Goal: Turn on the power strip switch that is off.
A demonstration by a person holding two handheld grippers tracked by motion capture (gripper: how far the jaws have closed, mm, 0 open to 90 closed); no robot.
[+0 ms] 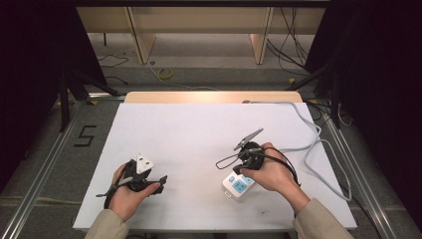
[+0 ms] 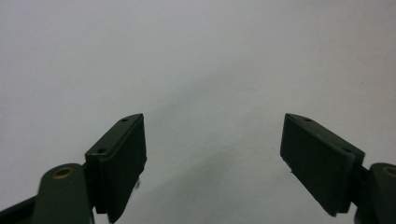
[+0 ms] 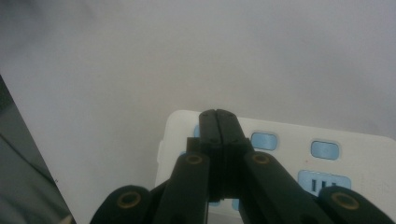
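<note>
A white power strip [image 1: 238, 188] with blue sockets lies on the white table [image 1: 189, 129] near the front right. Its grey cable [image 1: 314, 138] loops off to the right and back. My right gripper [image 1: 239, 171] points down at the strip. In the right gripper view its jaws [image 3: 217, 115] are pressed together with nothing between them, their tips over the strip's [image 3: 359, 156] near end. My left gripper [image 1: 155, 182] rests at the front left of the table. In the left gripper view the left gripper [image 2: 214, 121] stands wide open over bare white surface.
The table's far edge shows a wooden strip [image 1: 214, 96]. Beyond it lie floor cables [image 1: 165, 73] and wooden furniture legs [image 1: 141, 42]. A "5" mark [image 1: 85, 135] sits on the floor at left. Black stands [image 1: 63, 99] and metal rails flank both sides.
</note>
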